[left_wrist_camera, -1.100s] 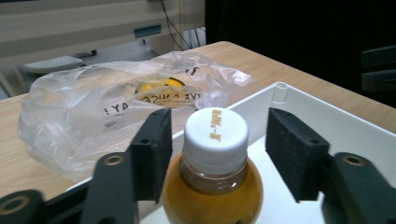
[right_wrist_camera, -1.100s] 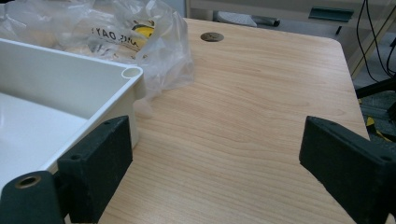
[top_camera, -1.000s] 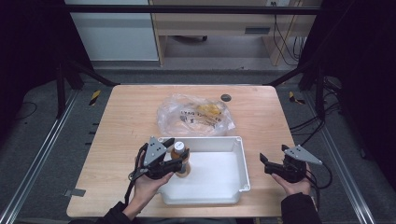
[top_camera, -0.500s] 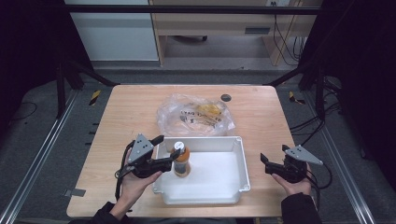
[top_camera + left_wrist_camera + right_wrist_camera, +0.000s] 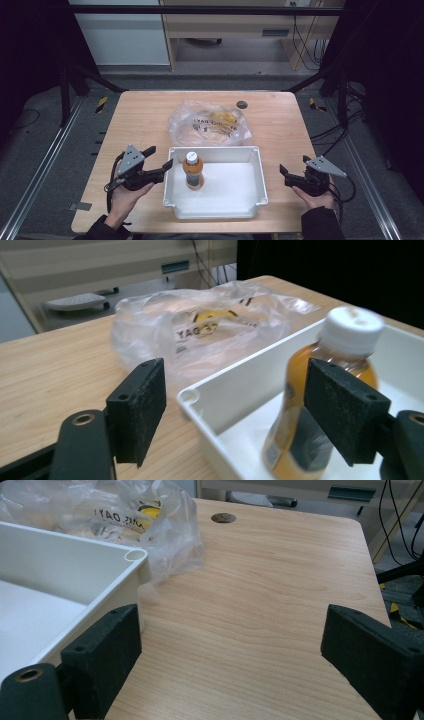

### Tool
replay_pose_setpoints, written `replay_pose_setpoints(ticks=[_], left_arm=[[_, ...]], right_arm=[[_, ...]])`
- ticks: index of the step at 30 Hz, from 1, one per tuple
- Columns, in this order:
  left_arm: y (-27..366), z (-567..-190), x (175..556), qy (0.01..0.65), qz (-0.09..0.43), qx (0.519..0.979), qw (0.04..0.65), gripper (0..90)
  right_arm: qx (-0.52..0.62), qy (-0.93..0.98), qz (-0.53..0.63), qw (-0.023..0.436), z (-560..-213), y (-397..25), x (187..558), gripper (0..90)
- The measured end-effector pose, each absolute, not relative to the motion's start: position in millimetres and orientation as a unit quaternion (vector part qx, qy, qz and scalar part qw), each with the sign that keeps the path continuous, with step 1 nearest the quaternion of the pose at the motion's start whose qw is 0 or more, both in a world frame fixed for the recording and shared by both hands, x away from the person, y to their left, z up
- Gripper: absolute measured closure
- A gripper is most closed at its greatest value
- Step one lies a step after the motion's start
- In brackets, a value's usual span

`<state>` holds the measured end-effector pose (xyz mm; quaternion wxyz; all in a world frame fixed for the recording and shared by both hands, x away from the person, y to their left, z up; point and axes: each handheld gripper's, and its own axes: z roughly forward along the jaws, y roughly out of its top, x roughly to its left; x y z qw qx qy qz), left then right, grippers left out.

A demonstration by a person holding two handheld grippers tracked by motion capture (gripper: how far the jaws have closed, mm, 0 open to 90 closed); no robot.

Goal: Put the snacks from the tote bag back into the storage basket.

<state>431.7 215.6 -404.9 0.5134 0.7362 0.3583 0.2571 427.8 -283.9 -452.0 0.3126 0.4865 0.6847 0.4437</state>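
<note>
A bottle (image 5: 192, 171) of orange drink with a white cap stands upright in the left part of the white tray (image 5: 257, 172). My left gripper (image 5: 160, 156) is open just left of the tray, its jaws pointing at the bottle and apart from it. In the left gripper view the bottle (image 5: 294, 407) stands partly behind the right pad, inside the tray (image 5: 235, 371), and the left gripper (image 5: 245, 410) holds nothing. My right gripper (image 5: 292, 167) rests open on the table to the right of the tray. The right gripper (image 5: 237, 660) has bare wood between its jaws.
A crumpled clear plastic bag (image 5: 210, 124) with yellow print lies just behind the tray, touching its far rim; the bag (image 5: 140, 515) reaches the tray corner (image 5: 134, 556). A dark round hole (image 5: 242, 104) marks the table's far side. Dark floor and rails surround the table.
The left gripper has let go of the bottle and drawn back to the left, out of the tray. The bottle stays upright in the tray. The right gripper has not moved.
</note>
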Motion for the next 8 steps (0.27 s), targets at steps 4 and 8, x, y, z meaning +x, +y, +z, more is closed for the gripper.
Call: replay_pose_setpoints(ticks=[4, 8], left_arm=[[231, -413, 432, 0.372, 0.261, 0.733, 0.506, 25.1], [246, -421, 433, 0.387, 0.266, 0.729, 0.498, 25.4]], right_arm=[[0.488, 0.685, 0.442, 0.312, -452, -284, 428, 9.5], [0.488, 0.686, 0.441, 0.311, -454, -285, 428, 9.5]])
